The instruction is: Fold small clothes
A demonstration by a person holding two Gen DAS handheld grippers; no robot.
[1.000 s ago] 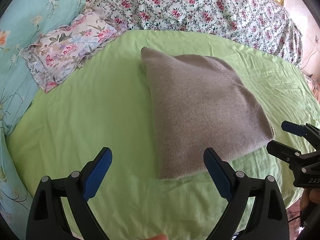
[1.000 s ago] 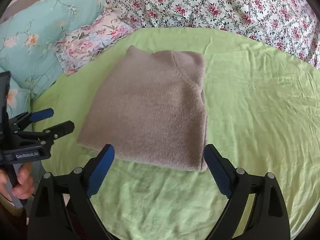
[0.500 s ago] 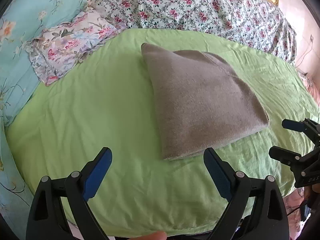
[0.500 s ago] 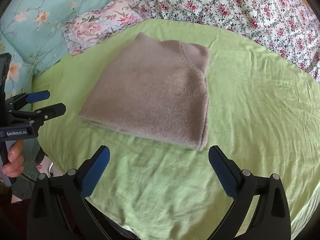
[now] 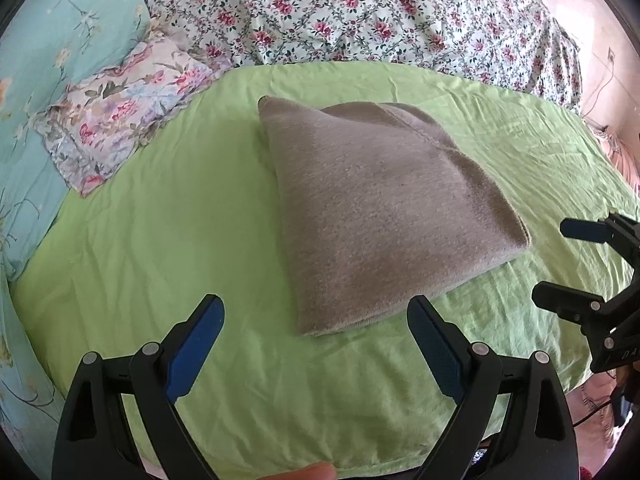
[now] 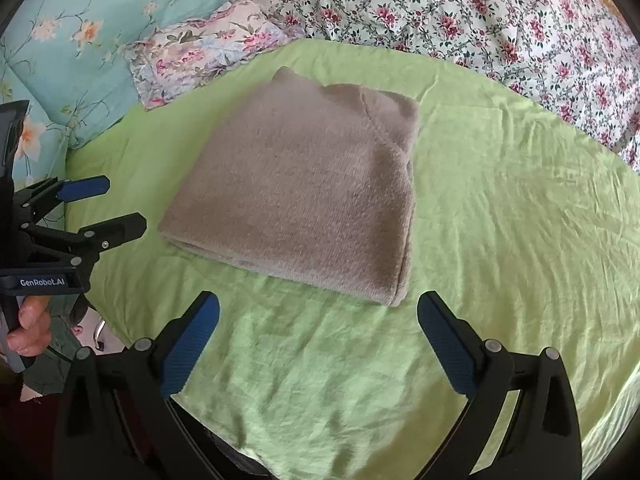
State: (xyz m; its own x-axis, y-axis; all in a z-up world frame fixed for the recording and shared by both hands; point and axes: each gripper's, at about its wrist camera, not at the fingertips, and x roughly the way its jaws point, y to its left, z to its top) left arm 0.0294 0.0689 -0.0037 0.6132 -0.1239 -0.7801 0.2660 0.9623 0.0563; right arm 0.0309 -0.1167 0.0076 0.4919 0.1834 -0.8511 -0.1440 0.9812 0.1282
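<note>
With the sweater [image 5: 384, 216] folded mid-sheet [image 5: 160, 240], both spread grippers, left [image 5: 316, 316] and right [image 6: 318, 312], should withdraw without snagging it.

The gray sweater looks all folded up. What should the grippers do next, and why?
Probably keep both away and leave it alone. The gray sweater lies in a neat folded block on the green sheet, with no sleeve sticking out. The left gripper and right gripper are both open, empty and clear of the fabric.
</note>
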